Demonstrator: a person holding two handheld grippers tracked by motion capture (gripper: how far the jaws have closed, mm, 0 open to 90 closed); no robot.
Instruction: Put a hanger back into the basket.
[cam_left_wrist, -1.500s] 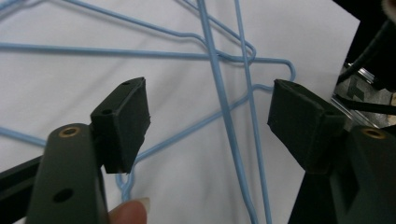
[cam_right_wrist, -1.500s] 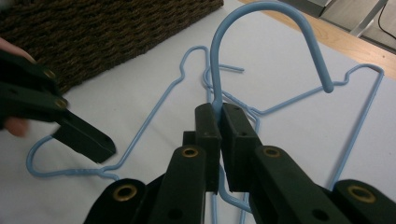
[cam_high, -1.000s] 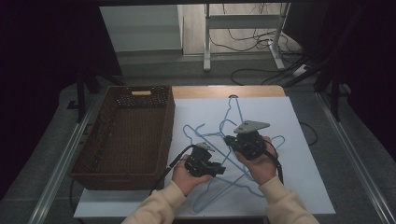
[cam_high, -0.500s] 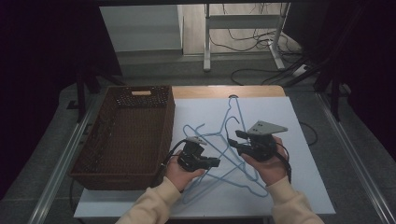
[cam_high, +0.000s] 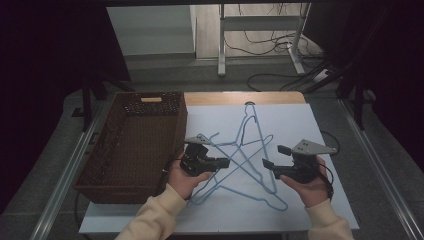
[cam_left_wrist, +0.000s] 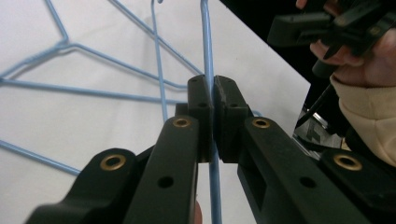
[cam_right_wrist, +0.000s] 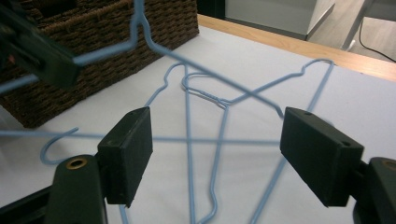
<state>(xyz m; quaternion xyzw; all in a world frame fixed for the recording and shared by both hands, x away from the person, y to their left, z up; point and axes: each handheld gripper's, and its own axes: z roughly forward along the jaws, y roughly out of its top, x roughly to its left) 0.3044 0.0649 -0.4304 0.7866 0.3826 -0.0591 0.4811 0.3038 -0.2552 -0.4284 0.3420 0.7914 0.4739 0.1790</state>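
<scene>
Several blue wire hangers (cam_high: 248, 131) lie crossed on the white tabletop (cam_high: 320, 125). My left gripper (cam_high: 224, 162) is just right of the wicker basket and is shut on the wire of one hanger (cam_left_wrist: 205, 46), which runs straight up between the pads (cam_left_wrist: 201, 98). In the right gripper view that hanger (cam_right_wrist: 135, 37) is lifted off the table, with the left gripper (cam_right_wrist: 37, 51) on it. My right gripper (cam_high: 276, 156) stands to the right of the pile. Its jaws have just been opening and are now wide apart, with nothing between the pads (cam_right_wrist: 128, 154).
A brown wicker basket (cam_high: 135, 150) stands on the left part of the table, close beside the left hand. A bare wooden strip (cam_high: 280, 97) runs along the far edge. Metal rails flank the table, with cables on the floor beyond.
The right gripper has opened and drawn away to the right from the middle of the pile. The left gripper has risen a little with its hanger wire.
</scene>
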